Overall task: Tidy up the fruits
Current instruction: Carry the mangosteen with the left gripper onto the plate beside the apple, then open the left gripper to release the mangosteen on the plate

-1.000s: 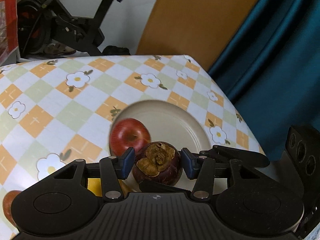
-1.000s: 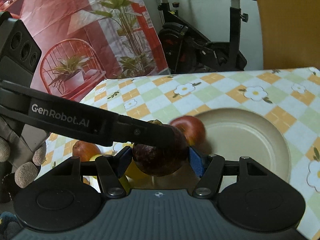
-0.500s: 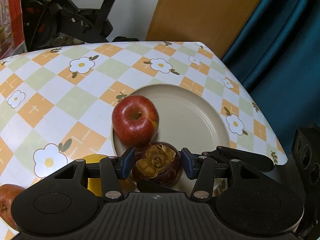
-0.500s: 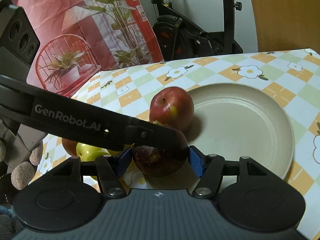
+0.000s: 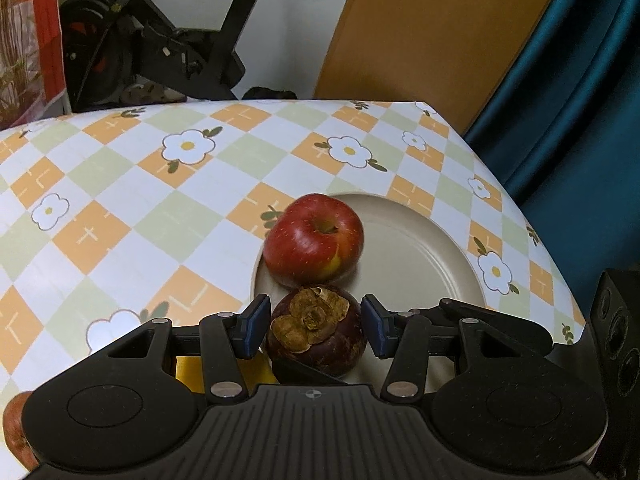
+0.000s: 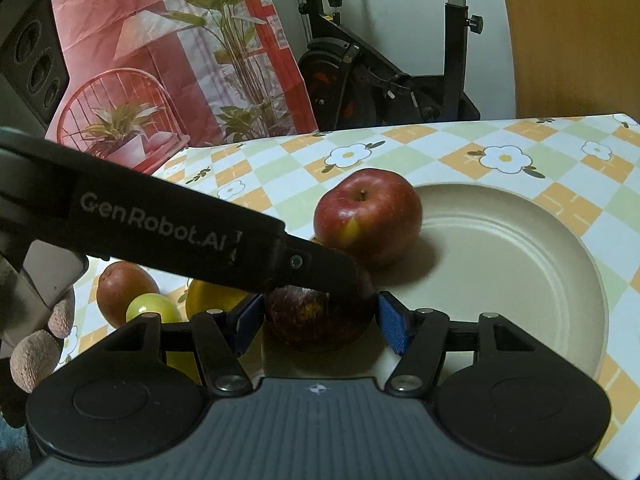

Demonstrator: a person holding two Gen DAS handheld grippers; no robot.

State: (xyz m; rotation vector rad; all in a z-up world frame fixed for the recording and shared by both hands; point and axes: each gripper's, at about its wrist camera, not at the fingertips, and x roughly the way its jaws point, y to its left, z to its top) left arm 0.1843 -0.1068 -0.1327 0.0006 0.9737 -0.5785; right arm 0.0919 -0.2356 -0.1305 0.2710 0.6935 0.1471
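Both grippers have sunk toward the plate (image 5: 448, 264): left gripper (image 5: 316, 330) clamps the hard, round mangosteen (image 5: 320, 340) across its middle; right gripper (image 6: 320, 316) pinches it too, beside the apple (image 5: 314, 238).

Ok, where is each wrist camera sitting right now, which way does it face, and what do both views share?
Left wrist: on the left gripper, facing forward and down across the table; mangosteen between its pads, apple and plate beyond; a finger of the right gripper enters from the right.
Right wrist: on the right gripper, facing forward and down toward the exercise bike; the left gripper's finger crosses from the left, gloved fingertips at the edge.
Shared: mangosteen, apple, plate, exercise bike.
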